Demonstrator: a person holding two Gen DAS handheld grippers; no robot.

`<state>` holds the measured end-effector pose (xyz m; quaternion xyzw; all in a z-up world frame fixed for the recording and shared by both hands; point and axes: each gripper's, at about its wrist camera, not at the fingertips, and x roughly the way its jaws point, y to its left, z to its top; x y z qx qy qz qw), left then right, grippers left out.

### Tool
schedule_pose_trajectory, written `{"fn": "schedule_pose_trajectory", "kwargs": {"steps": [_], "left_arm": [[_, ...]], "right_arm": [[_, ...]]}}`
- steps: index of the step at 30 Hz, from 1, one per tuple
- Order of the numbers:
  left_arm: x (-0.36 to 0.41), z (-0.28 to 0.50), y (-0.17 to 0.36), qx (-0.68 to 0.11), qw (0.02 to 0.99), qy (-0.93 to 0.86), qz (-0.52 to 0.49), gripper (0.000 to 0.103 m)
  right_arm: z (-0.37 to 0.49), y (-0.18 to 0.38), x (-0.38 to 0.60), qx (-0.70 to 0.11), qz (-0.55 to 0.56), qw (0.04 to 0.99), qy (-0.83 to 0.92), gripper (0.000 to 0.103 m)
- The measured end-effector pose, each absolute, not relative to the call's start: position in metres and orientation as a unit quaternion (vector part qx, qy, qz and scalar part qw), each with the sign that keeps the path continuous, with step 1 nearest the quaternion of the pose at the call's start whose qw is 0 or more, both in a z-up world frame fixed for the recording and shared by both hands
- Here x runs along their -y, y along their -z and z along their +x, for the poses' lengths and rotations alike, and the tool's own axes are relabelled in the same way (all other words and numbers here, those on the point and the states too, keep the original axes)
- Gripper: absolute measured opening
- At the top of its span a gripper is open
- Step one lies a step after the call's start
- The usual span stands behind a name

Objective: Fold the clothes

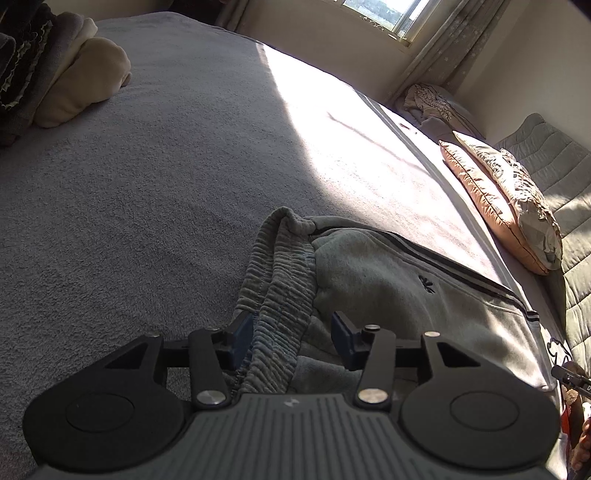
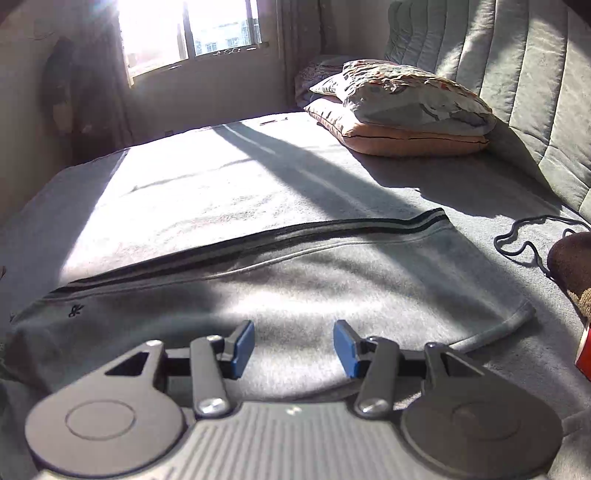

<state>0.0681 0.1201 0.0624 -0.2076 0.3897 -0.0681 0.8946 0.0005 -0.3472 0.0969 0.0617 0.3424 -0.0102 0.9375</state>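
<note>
Grey sweatpants [image 1: 388, 277] with black side stripes [image 2: 258, 236] lie flat on the grey bed cover [image 1: 147, 184]. In the left wrist view their ribbed elastic waistband [image 1: 280, 280] is bunched up and runs between the blue pads of my left gripper [image 1: 293, 332]. The jaws stand apart: the left pad is beside the band and the right pad is clear of it. In the right wrist view my right gripper [image 2: 293, 341] hovers open just over the smooth leg fabric [image 2: 332, 280], with nothing between its pads. The leg's hem [image 2: 517, 317] lies to its right.
A pile of folded clothes [image 1: 55, 81] sits at the bed's far left. Two stacked pillows [image 2: 406, 107] lean by a quilted headboard [image 2: 498, 74]. A black cord [image 2: 524, 240] and a red object [image 2: 583, 350] lie at the right edge. A sunlit window [image 2: 192, 29] is behind.
</note>
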Motion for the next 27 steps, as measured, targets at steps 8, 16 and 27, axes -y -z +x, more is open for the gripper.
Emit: {"fn": "schedule_pose_trajectory", "kwargs": {"steps": [8,16,27], "left_arm": [[-0.108,0.044,-0.070,-0.382,0.903,0.081,-0.180,0.053],[-0.123,0.034,-0.071,-0.378,0.904,0.083,-0.179,0.054],[-0.147,0.038,-0.071,-0.386,0.896,0.069,-0.210,0.055]], "right_arm": [[-0.001,-0.067,0.260,-0.394,0.030,0.905,-0.157,0.034],[0.001,-0.057,0.210,-0.374,-0.027,0.908,-0.185,0.040],[0.023,-0.043,0.198,-0.377,-0.015,0.913,-0.153,0.009]]}}
